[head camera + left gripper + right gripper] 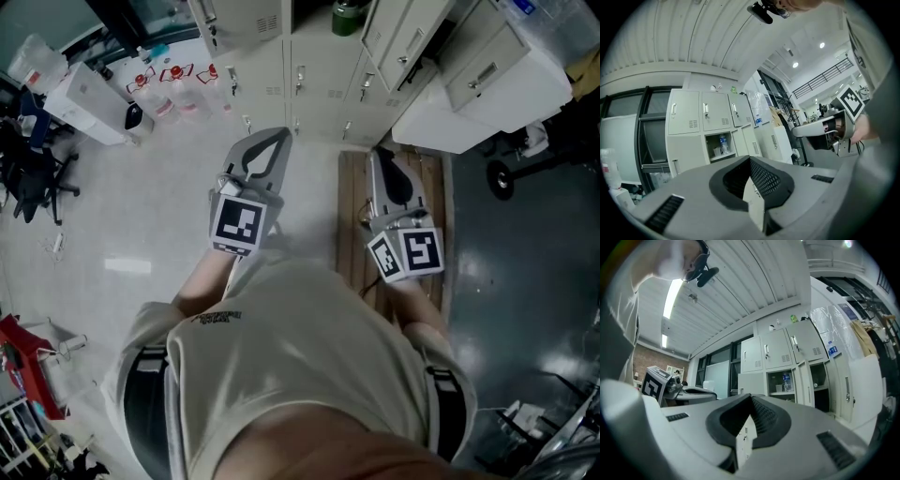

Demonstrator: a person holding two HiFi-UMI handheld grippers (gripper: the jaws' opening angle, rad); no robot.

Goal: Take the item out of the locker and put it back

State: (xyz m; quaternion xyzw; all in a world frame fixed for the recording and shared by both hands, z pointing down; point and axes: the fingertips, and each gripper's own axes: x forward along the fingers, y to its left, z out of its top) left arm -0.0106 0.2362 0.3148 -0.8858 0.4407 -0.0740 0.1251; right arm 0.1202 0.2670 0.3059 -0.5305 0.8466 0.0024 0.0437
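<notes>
Bottle (pixel 723 143) = the item. It stands upright in the open compartment (pixel 712 138) of the locker bank (pixel 686 117), w/ a small pale object (pixel 716 151) just beside it on the same shelf; can't tell what that one is. Long axis is vertical, cap up, so a grab would prob. come in level from the front w/ the jaws closing across its sides. Both grippers point level at the locker bank and are well apart from the bottle; neither is at the opening yet. The left gripper (pixel 751 159) is clenched, pads meeting at the tip, nothing btwn them, and the bottle lies ahead and left of its line. The right gripper (pixel 751 396) is likewise clenched and empty, and in its own view the bottle sits ahead and right of the tip. So the bottle lies roughly btwn the two lines of aim. In the head view the pair look about level w/ each other, so I can't say which is nearer. My read: whichever goes must spread its jaws first, then swing a bit toward the compartment before going in. Writing: the bottle has a blue label, text too small to read. A blue notice (pixel 832 350) on a locker door is unreadable too. The marker cube (pixel 239 223) on each gripper carries black-and-white square codes, no words. The shirt (pixel 309 366) has a small print line near the shoulder, too blurred to read.
</notes>
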